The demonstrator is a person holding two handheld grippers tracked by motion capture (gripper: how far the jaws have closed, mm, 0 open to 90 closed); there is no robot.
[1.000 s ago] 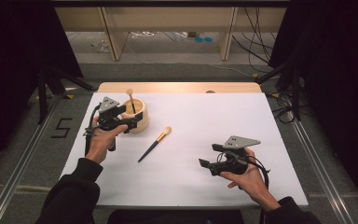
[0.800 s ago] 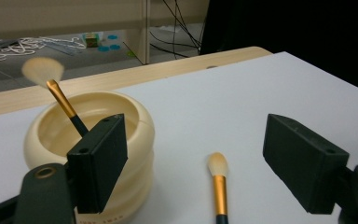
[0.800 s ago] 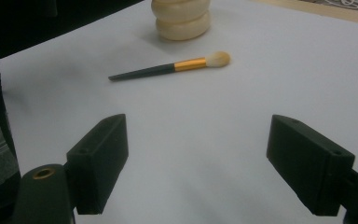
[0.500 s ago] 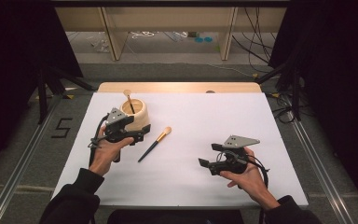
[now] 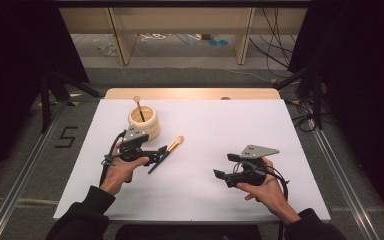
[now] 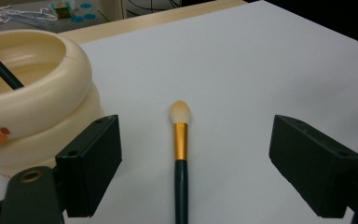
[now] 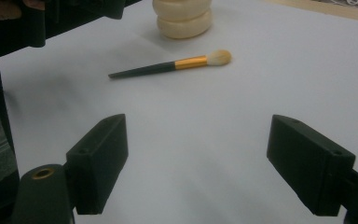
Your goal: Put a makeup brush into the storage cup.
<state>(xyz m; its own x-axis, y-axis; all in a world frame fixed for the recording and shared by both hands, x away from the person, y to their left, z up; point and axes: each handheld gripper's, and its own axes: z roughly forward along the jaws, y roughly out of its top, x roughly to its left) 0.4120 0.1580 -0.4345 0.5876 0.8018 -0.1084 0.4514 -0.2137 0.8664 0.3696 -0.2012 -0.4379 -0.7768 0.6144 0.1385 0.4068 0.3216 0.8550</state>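
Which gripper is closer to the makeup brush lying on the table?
The left. The left gripper sits right at the brush, its open jaws on either side of the dark handle without touching it. The right gripper rests well off to the brush's right, nearer the person.

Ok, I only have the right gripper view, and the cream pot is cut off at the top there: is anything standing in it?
Observer: Yes. The cream ribbed plastic pot holds one dark-handled brush, which leans on its rim.
Operator: And is the left gripper on the loose brush?
Observer: Not yet. The left gripper has just been opening; its fingers stand wide on either side of the dark green brush with the gold band, clear of the handle.
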